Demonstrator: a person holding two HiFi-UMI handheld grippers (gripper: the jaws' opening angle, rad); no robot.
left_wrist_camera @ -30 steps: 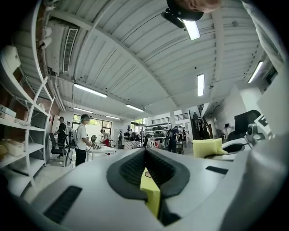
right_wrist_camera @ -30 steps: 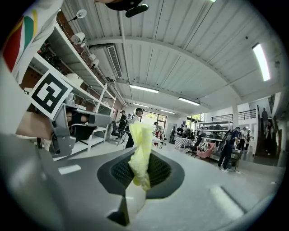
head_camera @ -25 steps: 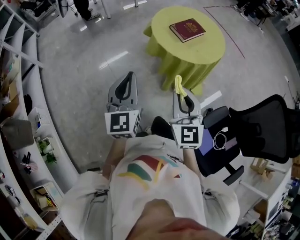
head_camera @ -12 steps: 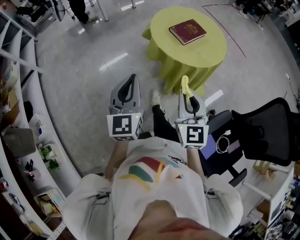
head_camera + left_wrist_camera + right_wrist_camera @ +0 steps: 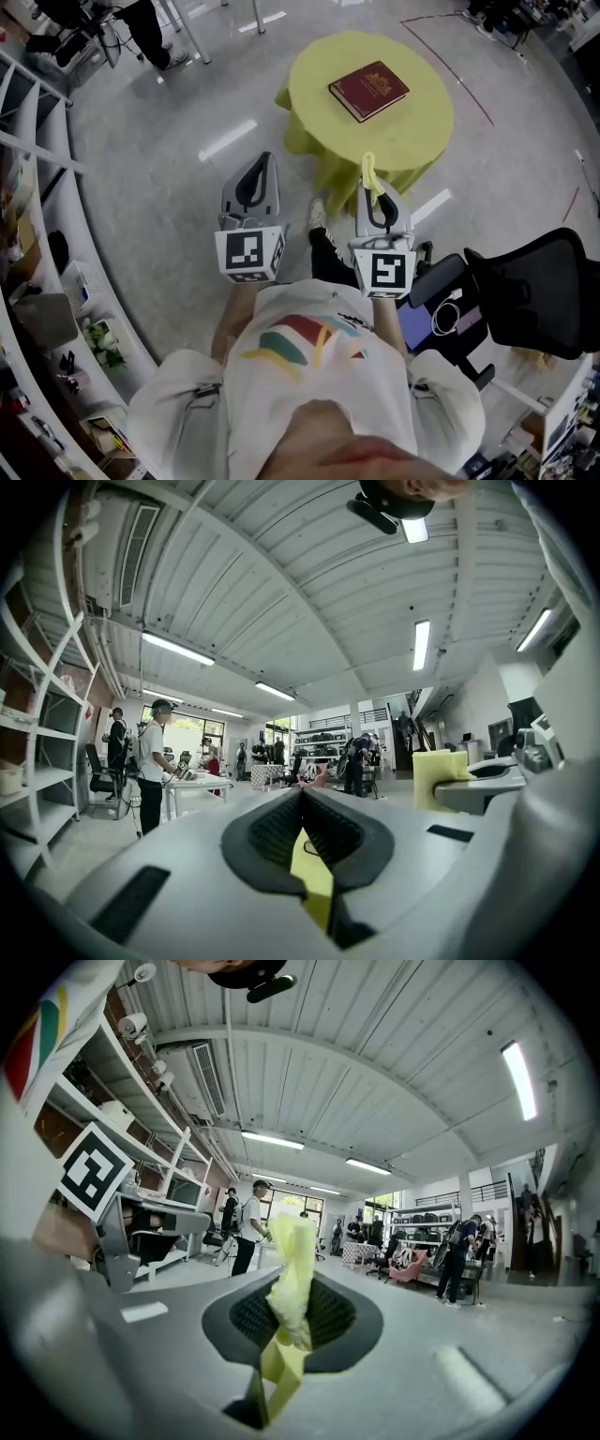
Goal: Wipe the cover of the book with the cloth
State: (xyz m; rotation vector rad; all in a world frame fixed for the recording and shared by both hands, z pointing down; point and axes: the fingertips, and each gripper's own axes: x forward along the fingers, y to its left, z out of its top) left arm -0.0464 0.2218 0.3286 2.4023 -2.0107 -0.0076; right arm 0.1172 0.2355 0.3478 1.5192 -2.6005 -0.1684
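The thin pale-yellow cloth [image 5: 291,1283] was judged light, limp and easily bunched. It was pinched mid-length btwn the clenched jaws of the right gripper [image 5: 292,1314], w/ a crumpled tuft standing above the pads and a tail hanging below. A hold nearer one end would prob. be better for wiping, so more slack could be laid flat. In the head view the cloth [image 5: 368,171] was seen poking from the right gripper [image 5: 372,190] toward 12 o'clock.

The dark-red hardback book [image 5: 368,90] w/ gilt stamping was judged stiff, fairly heavy and smooth-covered, so liable to slide under a push. It lay closed and flat on the round table draped in yellow-green fabric [image 5: 412,127], at approx. 12 o'clock from the grippers and well apart from them.

The left gripper [image 5: 262,167], at 9 o'clock of the right one, was closed tight w/ nothing gripped. A yellow sliver was seen low in its slot [image 5: 314,878]; what it was couldn't be told.

The book's lettering was too small to be read, and the book was shown in neither gripper view. The table's legs were hidden by the drape, both hands by the marker cubes. The black mesh office chair [image 5: 530,300] at 4 o'clock was cut off at the frame edge.
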